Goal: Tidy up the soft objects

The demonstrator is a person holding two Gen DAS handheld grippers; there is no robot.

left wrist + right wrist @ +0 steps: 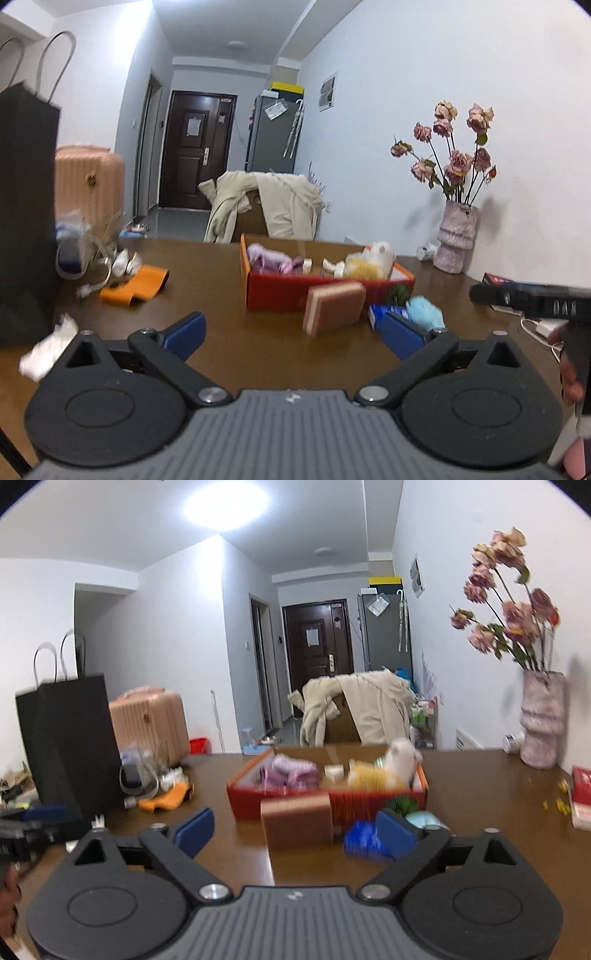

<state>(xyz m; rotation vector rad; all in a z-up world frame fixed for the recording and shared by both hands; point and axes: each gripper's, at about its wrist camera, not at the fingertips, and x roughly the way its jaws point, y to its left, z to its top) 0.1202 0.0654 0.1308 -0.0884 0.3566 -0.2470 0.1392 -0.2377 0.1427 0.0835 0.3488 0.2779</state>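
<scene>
Both grippers, left [295, 334] and right [295, 830], spread wide, empty; brown rectangular sponge block [334, 308] leans against orange cardboard box [277, 295] holding fluffy plush items.

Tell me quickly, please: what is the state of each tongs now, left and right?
Left tongs: open, holding nothing.
Right tongs: open, holding nothing.

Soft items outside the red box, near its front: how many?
3: sponge standing against the red box front; blue pack right of it; light blue puff farther right. More may be hidden.
</scene>
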